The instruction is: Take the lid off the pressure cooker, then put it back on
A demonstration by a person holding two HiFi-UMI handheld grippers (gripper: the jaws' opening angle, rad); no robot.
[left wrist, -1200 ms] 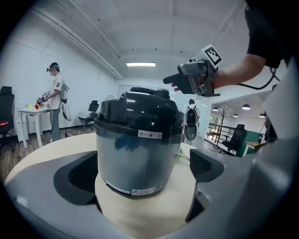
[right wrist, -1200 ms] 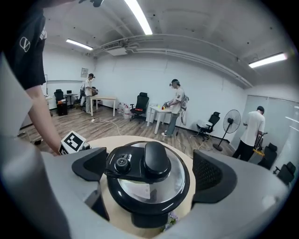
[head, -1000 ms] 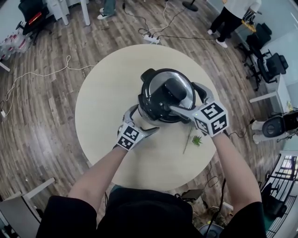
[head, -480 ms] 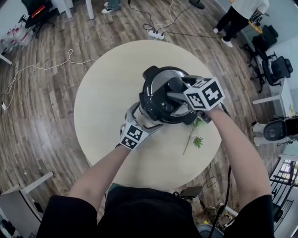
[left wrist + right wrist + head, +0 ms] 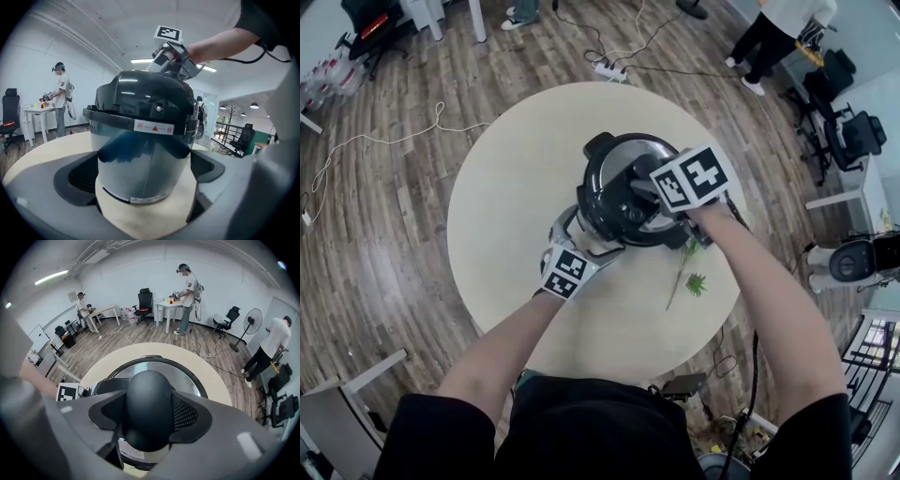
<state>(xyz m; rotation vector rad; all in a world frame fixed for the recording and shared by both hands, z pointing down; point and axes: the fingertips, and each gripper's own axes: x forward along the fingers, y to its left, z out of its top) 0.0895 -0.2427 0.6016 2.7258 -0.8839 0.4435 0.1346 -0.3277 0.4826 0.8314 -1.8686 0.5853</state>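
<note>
Pressure cooker (image 5: 140, 159) stands mid-way across the round table (image 5: 506, 187), lid (image 5: 619, 169) on, its body clasped by the left gripper (image 5: 584, 239), while the right gripper (image 5: 149, 416), jaws just closing, pinches the lid's black knob (image 5: 147, 397), which its marker cube (image 5: 691, 178) hides in the head view.

The fingers (image 5: 77, 178) of the left gripper (image 5: 145, 197) bracket the pressure cooker (image 5: 140, 140), apparently pressing it.

The lid knob (image 5: 149, 408) is smooth black plastic, the cooker body (image 5: 140, 173) satin metal.
</note>
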